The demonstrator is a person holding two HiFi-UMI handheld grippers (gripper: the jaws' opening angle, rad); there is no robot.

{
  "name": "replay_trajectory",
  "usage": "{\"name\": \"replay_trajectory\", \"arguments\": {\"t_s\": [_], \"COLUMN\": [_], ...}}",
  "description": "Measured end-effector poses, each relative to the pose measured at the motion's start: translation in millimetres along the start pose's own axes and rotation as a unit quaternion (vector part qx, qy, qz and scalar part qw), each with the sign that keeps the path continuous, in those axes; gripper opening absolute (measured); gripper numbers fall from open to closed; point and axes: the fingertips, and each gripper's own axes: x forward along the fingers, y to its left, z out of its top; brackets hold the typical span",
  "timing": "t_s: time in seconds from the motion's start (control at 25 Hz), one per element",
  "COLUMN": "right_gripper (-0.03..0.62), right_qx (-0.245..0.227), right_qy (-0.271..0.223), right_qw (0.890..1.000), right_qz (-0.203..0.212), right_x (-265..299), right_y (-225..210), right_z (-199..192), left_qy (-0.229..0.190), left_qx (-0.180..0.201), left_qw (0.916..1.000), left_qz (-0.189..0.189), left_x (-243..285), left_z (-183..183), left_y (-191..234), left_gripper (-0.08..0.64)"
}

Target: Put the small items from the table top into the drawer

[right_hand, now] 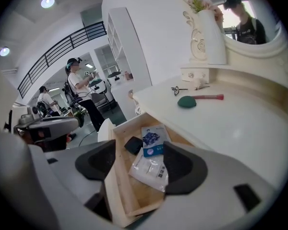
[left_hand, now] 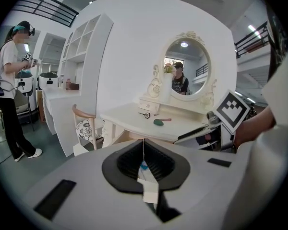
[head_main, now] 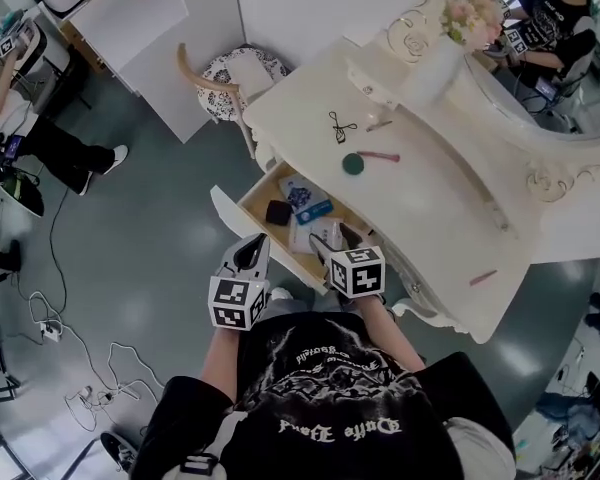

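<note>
- Head view: nearest is the person's black shirt (head_main: pixel 320 408). Just beyond it, both grippers hang over the front of the open drawer (head_main: pixel 255 200). The left gripper (head_main: pixel 255 246) is near the drawer's left corner and the right gripper (head_main: pixel 335 236) is over its middle.
- In the drawer lie a black pad (head_main: pixel 277 212), a blue packet (head_main: pixel 308 200) and a white packet (head_main: pixel 302 236). On the table (head_main: pixel 430 208) are scissors (head_main: pixel 341 126), a green sponge (head_main: pixel 353 164), a pink-handled brush (head_main: pixel 380 155) just beside the sponge, and a pink pencil (head_main: pixel 483 278) near the right edge.
- Left gripper view: the pads are pressed together. A small white-and-blue scrap shows at the seam; I cannot tell what it is.
- Right gripper view: the jaws are spread wide with nothing between them. The drawer and its packets show below through the gap.
- Judgement: the task is partly done, between one drop and the next pick. The next move calls for the empty right gripper to reach up over the table edge to the sponge or brush, which lie closest to the drawer, and straddle one squarely before closing.
</note>
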Motion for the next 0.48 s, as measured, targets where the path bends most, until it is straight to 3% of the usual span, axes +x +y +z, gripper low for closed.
{"name": "replay_trajectory", "arguments": {"t_s": [0.28,0.48], "right_gripper": [0.308,0.261], "right_qx": [0.013,0.021], "right_qy": [-0.016,-0.022], "right_qw": [1.000,0.999], "right_qz": [-0.010,-0.024], "right_x": [-22,-35], "right_y": [-16,-23], "right_z": [1,-6], "left_qy": [0.002,0.015], "left_qx": [0.011,0.014], "left_qw": [0.9996,0.9987], "left_qz": [-0.028,-0.046], "left_x": [8,11], "left_z": [1,-8], "left_y": [-15,-26], "left_gripper": [0.017,0.017]}}
